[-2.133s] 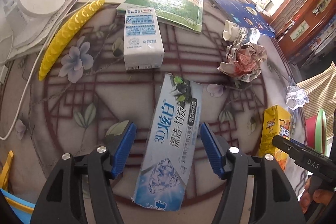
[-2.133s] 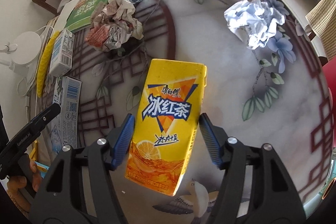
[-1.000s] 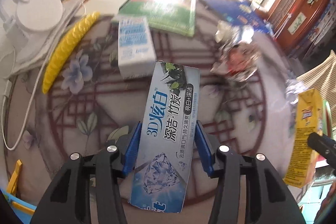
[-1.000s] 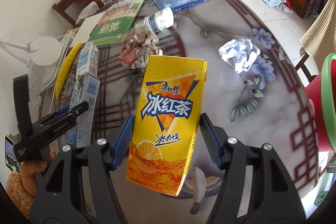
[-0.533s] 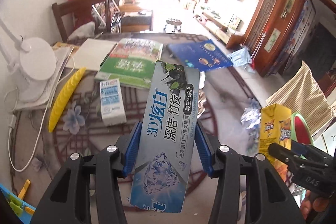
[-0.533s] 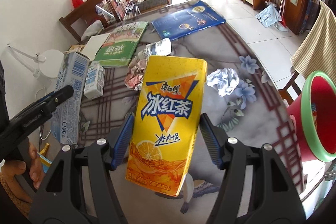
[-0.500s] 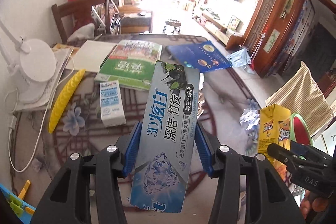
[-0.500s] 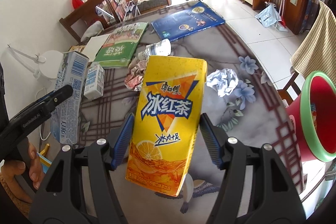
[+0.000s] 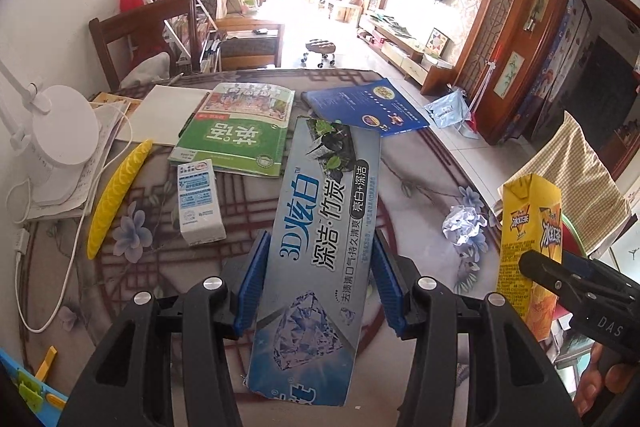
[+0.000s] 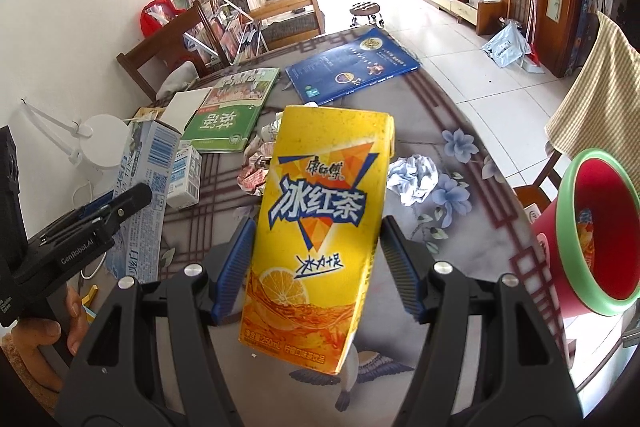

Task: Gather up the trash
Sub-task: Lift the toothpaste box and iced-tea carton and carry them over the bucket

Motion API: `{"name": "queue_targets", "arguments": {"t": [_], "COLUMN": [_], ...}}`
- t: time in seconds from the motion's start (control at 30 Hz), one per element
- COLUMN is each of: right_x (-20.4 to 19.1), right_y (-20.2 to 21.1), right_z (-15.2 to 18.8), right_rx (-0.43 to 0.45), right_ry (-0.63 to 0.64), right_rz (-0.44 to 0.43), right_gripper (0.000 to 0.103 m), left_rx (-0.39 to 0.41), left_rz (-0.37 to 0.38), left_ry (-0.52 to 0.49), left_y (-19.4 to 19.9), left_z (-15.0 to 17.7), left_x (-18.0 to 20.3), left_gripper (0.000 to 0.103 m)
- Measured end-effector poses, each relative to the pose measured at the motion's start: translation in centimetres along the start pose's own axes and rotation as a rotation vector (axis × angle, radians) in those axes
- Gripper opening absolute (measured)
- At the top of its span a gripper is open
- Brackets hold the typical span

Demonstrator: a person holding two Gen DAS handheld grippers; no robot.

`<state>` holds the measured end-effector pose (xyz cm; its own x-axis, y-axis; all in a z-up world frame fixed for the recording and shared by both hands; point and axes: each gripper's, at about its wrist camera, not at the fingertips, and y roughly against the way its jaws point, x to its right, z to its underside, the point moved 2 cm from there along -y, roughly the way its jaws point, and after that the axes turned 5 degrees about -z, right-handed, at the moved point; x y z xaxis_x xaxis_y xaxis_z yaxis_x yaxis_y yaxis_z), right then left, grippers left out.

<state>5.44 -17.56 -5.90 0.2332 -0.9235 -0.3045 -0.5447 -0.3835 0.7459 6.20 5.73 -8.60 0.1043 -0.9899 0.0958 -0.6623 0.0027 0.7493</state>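
My left gripper [image 9: 318, 277] is shut on a long grey-blue toothpaste box [image 9: 320, 239] and holds it above the round table [image 9: 248, 195]. My right gripper [image 10: 316, 263] is shut on a yellow iced-tea carton [image 10: 320, 219], also held in the air; the carton shows at the right of the left wrist view [image 9: 528, 247]. A red bin with a green rim [image 10: 592, 235] stands off the table's right edge. On the table lie a small white milk carton [image 9: 198, 201], a crumpled white paper ball [image 9: 464, 223] and crumpled foil wrapper [image 10: 256, 171].
A green book [image 9: 236, 131], a blue book [image 9: 364, 107], a white sheet [image 9: 164, 113], a yellow ridged stick [image 9: 118, 187] and a white desk lamp with cable [image 9: 60, 135] sit at the table's back and left. A wooden chair [image 9: 140, 35] stands behind.
Both grippers have risen higher above the table with their boxes still held. The view has tilted up, showing more of the room and the red bin.
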Motion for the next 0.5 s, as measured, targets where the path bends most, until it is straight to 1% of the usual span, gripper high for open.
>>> {"name": "queue_targets", "arguments": {"t": [0.27, 0.5], "right_x": [1.4, 2.9], "right_y": [0.3, 0.9], "right_z": [0.4, 0.2], "right_rx": [-0.004, 0.004], "right_ry": [-0.028, -0.030], "right_rz": [-0.007, -0.024], "right_gripper": [0.062, 0.062], "left_rx": [-0.001, 0.022], "left_rz": [0.009, -0.001], "left_ry": [-0.028, -0.030], "left_y": [0.2, 1.1], "left_z": [0.2, 0.0], "left_x": [1.8, 3.3], "left_gripper": [0.047, 0.047]}}
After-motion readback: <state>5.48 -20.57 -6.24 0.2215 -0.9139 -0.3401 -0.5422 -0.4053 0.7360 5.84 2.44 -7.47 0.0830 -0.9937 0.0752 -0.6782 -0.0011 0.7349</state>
